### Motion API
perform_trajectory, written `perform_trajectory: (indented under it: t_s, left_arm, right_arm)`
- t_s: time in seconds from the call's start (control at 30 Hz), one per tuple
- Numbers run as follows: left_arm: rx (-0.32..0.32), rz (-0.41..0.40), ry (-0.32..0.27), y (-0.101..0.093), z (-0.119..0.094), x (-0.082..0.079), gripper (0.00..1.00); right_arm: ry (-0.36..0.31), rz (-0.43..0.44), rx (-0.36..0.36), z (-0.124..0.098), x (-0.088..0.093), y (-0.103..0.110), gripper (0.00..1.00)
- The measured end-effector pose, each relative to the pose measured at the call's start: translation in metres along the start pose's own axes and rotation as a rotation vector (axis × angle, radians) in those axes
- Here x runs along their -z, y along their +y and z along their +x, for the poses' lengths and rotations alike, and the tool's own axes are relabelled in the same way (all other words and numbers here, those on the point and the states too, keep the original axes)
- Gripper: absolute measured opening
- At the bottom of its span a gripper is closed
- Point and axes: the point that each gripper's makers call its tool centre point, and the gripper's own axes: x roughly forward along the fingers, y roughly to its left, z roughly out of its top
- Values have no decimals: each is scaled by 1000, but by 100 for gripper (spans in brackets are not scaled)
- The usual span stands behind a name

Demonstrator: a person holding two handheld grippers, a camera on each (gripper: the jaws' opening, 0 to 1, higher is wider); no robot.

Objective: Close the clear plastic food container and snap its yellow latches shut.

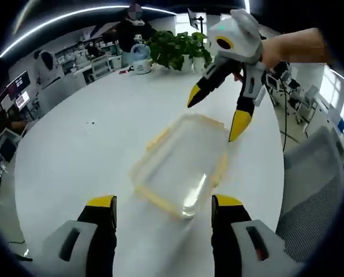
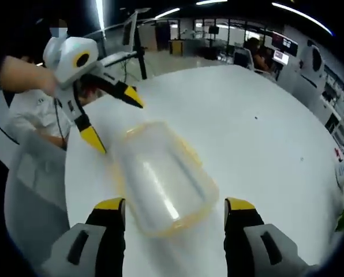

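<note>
we find no text, label, brand or number clear enough to read in either gripper view.

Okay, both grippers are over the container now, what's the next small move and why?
Probably lower both open grippers onto the container's opposite ends. The lid already seems to sit on it, the yellow latches look flared outward, and neither the left gripper nor the right gripper touches it yet. Each faces its own end, so they could press the latches down.
</note>
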Motion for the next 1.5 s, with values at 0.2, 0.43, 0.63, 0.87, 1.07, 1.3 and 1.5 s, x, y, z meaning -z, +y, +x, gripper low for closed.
perform_trajectory:
  t_s: [0.2, 0.43, 0.63, 0.87, 1.07, 1.3, 1.5]
  left_arm:
    - [-26, -80, -65, 0, -11, 5, 67]
    - [-76, -196, -151, 4, -30, 17, 67]
    - [-116, -245, -238, 5, -49, 20, 67]
    - [-130, -318, -318, 0, -70, 28, 65]
    - [-147, -352, -350, -10, -84, 39, 65]
    - [-149, -363, -421, -23, -102, 42, 67]
    - [-156, -390, -451, -31, -111, 48, 68]
  right_arm:
    - [-105, 73, 38, -8, -6, 7, 69]
    - [-177, 125, 101, -20, -4, 5, 69]
    - [-268, 193, 136, -33, -7, 8, 71]
    - [-338, 257, 164, -47, 3, 27, 70]
    - [-390, 273, 200, -61, 9, 40, 70]
    - [-448, 284, 249, -80, 15, 46, 71]
    - [-473, 303, 253, -85, 22, 56, 73]
